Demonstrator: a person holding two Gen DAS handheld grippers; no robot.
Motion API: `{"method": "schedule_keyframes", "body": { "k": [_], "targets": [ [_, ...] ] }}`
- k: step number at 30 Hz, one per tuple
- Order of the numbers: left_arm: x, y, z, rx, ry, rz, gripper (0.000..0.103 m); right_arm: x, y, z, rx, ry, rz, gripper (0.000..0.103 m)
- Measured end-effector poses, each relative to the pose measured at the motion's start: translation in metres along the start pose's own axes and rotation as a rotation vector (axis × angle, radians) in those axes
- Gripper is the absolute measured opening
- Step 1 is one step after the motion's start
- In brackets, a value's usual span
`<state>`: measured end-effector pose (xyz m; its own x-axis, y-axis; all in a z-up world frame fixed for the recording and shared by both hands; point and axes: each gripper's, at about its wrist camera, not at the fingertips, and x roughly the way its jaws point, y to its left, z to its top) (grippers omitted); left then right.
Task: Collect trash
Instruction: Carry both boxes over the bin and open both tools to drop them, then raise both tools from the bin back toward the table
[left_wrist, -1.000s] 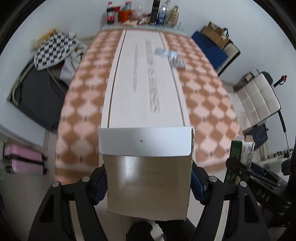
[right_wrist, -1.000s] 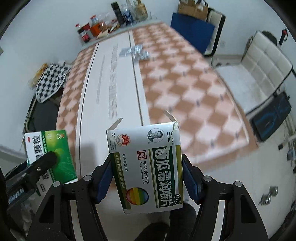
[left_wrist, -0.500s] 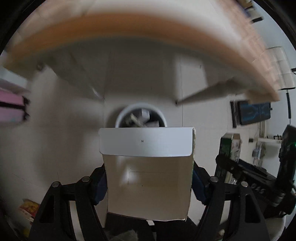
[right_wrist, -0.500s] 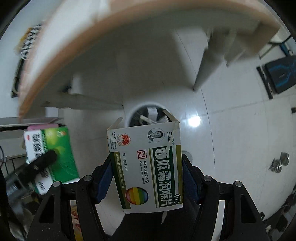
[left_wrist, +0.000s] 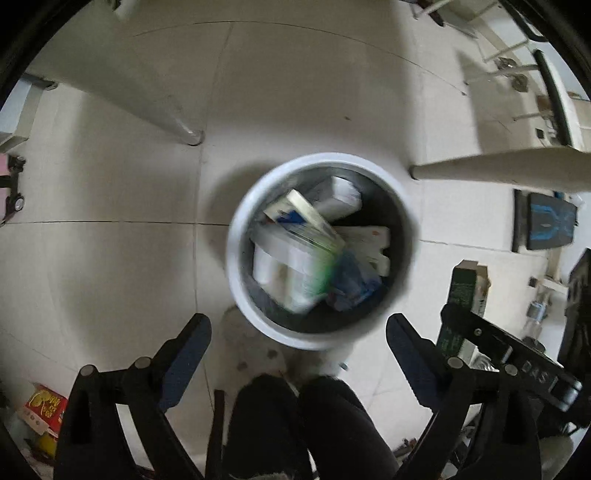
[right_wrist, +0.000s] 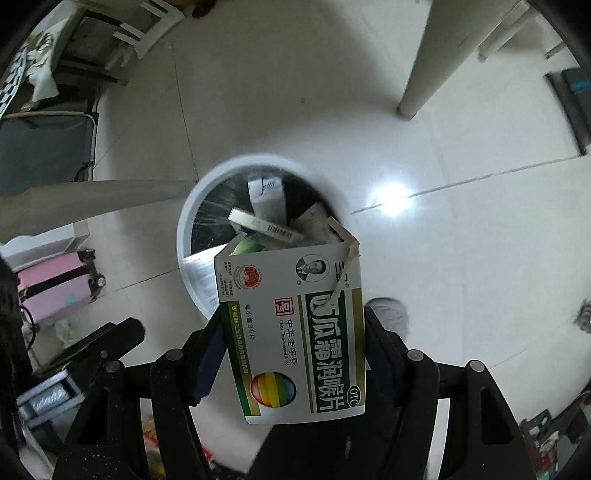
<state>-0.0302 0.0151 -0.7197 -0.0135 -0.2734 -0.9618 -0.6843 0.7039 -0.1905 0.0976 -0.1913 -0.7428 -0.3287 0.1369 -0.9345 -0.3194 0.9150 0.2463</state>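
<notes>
Blue-padded jaws of the left gripper now stand spread and empty over the bin; the carton they pinched a moment ago is gone, blurred among the boxes inside. So one piece is collected. Beside it, the right gripper still pinches its green-and-white box above the bin's near rim, probably next to drop.
</notes>
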Motion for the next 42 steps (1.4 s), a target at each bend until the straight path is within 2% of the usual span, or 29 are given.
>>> {"method": "schedule_keyframes", "body": {
  "k": [1, 2, 3, 7, 13, 17, 20, 26, 35, 42],
  "targets": [
    [0.001, 0.004, 0.0, -0.013, -0.019, 0.014, 0.097, 0.013, 0.0, 0.004, 0.005, 0.019, 0.02, 0.073],
    [0.0, 0.008, -0.002, -0.022, -0.039, 0.03, 0.097, 0.023, 0.0, 0.007, 0.002, 0.028, 0.042, 0.091],
    [0.0, 0.01, -0.004, -0.028, -0.052, 0.049, 0.097, 0.029, 0.002, 0.009, -0.004, 0.032, 0.056, 0.103],
    [-0.004, 0.013, -0.014, -0.029, -0.091, 0.122, 0.097, 0.036, 0.01, 0.009, -0.032, 0.001, 0.061, 0.103],
    [-0.008, -0.002, -0.028, 0.039, -0.092, 0.197, 0.097, 0.028, 0.011, -0.002, -0.106, -0.031, -0.068, 0.103],
    [-0.016, -0.009, -0.035, 0.047, -0.095, 0.2, 0.096, 0.007, 0.007, -0.012, -0.132, -0.057, -0.137, 0.103],
    [-0.026, -0.013, -0.041, 0.033, -0.093, 0.174, 0.096, -0.007, 0.01, -0.019, -0.143, -0.08, -0.161, 0.103],
    [-0.05, -0.029, -0.059, 0.055, -0.112, 0.168, 0.096, -0.038, 0.017, -0.036, -0.185, -0.111, -0.199, 0.103],
    [-0.114, -0.048, -0.091, 0.072, -0.134, 0.146, 0.096, -0.116, 0.027, -0.066, -0.228, -0.155, -0.21, 0.103],
    [-0.187, -0.059, -0.118, 0.08, -0.172, 0.142, 0.096, -0.208, 0.053, -0.1, -0.263, -0.206, -0.199, 0.103]
  ]
}}
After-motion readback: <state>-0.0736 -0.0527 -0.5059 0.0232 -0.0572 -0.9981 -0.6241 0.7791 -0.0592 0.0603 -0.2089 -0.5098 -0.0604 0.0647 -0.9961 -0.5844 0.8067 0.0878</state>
